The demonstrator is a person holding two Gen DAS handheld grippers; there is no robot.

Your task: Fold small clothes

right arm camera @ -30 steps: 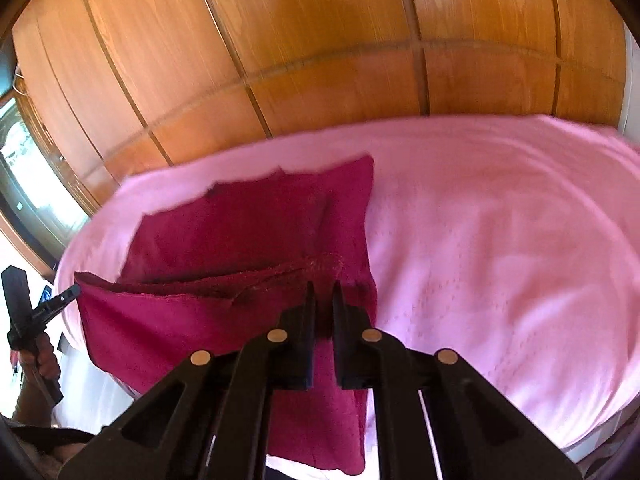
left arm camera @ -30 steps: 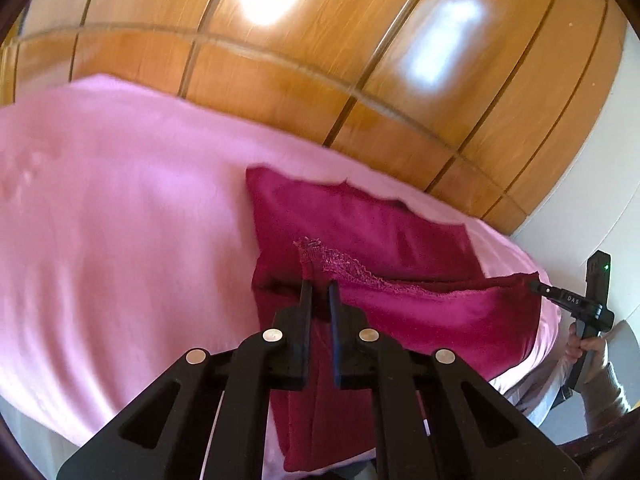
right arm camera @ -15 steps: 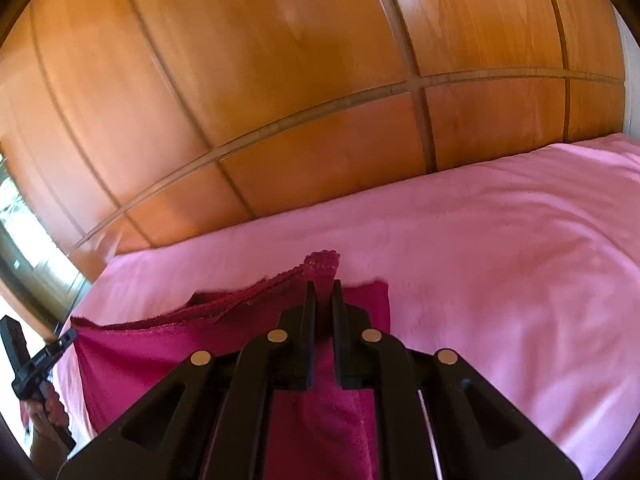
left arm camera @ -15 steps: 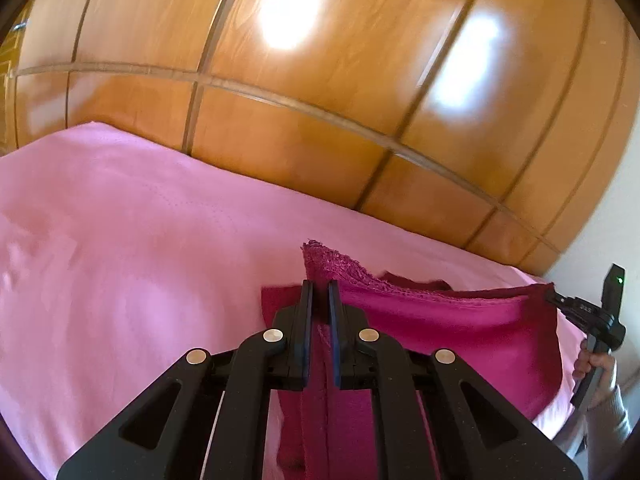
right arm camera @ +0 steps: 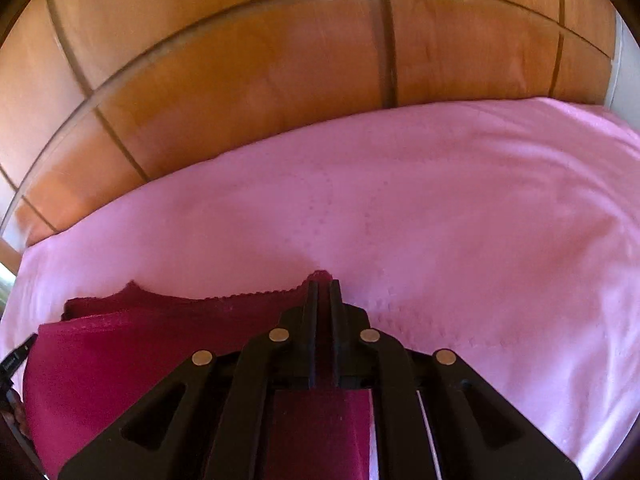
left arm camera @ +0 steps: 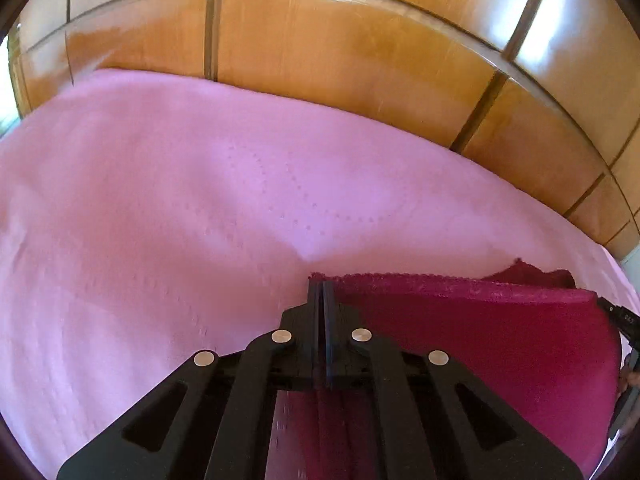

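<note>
A dark magenta garment [left arm camera: 480, 344] with a lace-trimmed edge lies on the pink bed cover [left arm camera: 200, 220]. My left gripper [left arm camera: 322, 286] is shut on its left corner, low over the bed. My right gripper [right arm camera: 323, 286] is shut on the opposite corner of the same garment [right arm camera: 140, 352]. The held edge stretches between the two grippers and is folded forward over the layer beneath, whose far edge [right arm camera: 132, 292] peeks out behind it. Each view shows the other gripper's tip at the garment's far end, at the frame edge [left arm camera: 620, 316].
A glossy wooden panelled wall [left arm camera: 340, 60] runs along the far side of the bed. The pink cover [right arm camera: 480, 220] spreads wide beyond the garment. A white wall strip [right arm camera: 624, 72] shows at the right.
Both grippers have carried the lace edge forward and down toward the bed, laying the upper half over the lower one. The garment has gone from lifted to nearly flat.
</note>
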